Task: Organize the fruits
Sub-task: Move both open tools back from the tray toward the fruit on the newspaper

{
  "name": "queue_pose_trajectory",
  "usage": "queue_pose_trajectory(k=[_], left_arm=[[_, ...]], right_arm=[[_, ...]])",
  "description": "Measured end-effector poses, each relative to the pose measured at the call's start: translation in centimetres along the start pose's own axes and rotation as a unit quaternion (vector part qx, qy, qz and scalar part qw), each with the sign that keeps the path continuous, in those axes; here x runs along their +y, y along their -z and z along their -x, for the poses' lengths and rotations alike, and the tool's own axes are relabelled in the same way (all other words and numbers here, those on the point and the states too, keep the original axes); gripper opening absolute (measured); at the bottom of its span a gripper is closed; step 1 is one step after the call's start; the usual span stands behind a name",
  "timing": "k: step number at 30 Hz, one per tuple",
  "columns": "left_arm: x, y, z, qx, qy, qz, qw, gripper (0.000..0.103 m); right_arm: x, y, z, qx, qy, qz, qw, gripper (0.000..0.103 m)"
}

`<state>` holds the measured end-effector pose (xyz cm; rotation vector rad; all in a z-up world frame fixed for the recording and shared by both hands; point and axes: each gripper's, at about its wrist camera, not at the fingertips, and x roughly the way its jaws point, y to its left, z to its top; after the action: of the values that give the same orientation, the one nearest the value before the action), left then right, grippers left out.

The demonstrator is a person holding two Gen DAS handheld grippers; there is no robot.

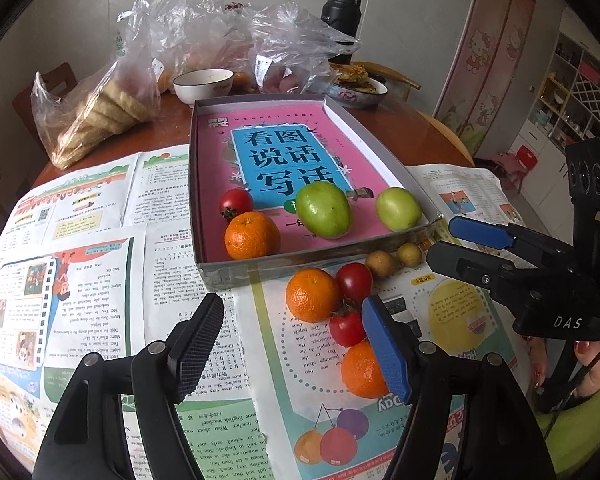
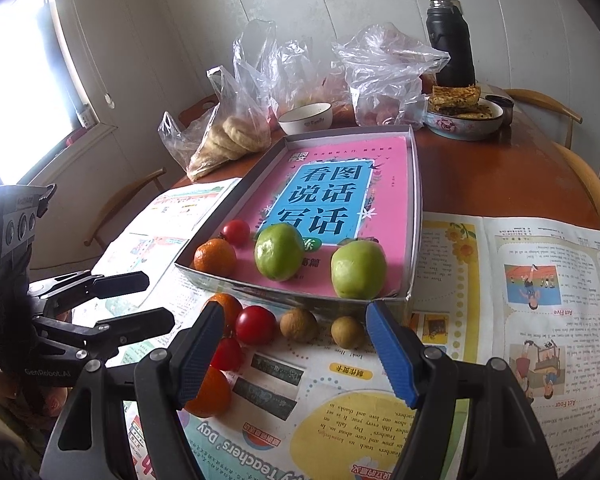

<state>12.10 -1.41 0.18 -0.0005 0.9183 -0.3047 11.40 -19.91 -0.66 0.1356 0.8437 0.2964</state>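
Note:
A shallow box tray (image 1: pixel 260 268) with a pink book in its bottom holds a tomato (image 1: pixel 236 202), an orange (image 1: pixel 252 236) and two green fruits (image 1: pixel 324 210) (image 1: pixel 398 208). On the newspaper in front of it lie two oranges (image 1: pixel 312 294) (image 1: pixel 360 370), two tomatoes (image 1: pixel 354 280) (image 1: pixel 346 328) and two small brown fruits (image 1: pixel 380 264) (image 2: pixel 348 332). My left gripper (image 1: pixel 292 308) hovers open and empty just short of the nearer orange. My right gripper (image 2: pixel 296 314) stands open and empty above the brown fruits (image 2: pixel 298 324), close to the tray's front wall (image 2: pixel 300 296).
Newspaper sheets (image 1: pixel 100 280) cover the near half of a round wooden table (image 2: pixel 500 176). Behind the tray stand plastic bags of bread (image 1: pixel 100 120), a white bowl (image 1: pixel 202 86), a dish of flatbread (image 2: pixel 464 116) and a black flask (image 2: pixel 450 40). Chairs ring the table.

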Motion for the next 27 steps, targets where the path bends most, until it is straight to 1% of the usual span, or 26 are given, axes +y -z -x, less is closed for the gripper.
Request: queue_pose_trajectory(k=[13,27], left_arm=[[-1.0,0.9,-0.3,0.017,0.016,-0.015,0.9996,0.073],[-2.1,1.9,-0.7,0.035,0.030,-0.030,0.9985,0.073]], right_arm=[[-0.2,0.7,-0.2,0.009,0.008,-0.001,1.000,0.073],[-0.2,1.3,-0.8,0.030,0.016,0.005,0.999,0.073]])
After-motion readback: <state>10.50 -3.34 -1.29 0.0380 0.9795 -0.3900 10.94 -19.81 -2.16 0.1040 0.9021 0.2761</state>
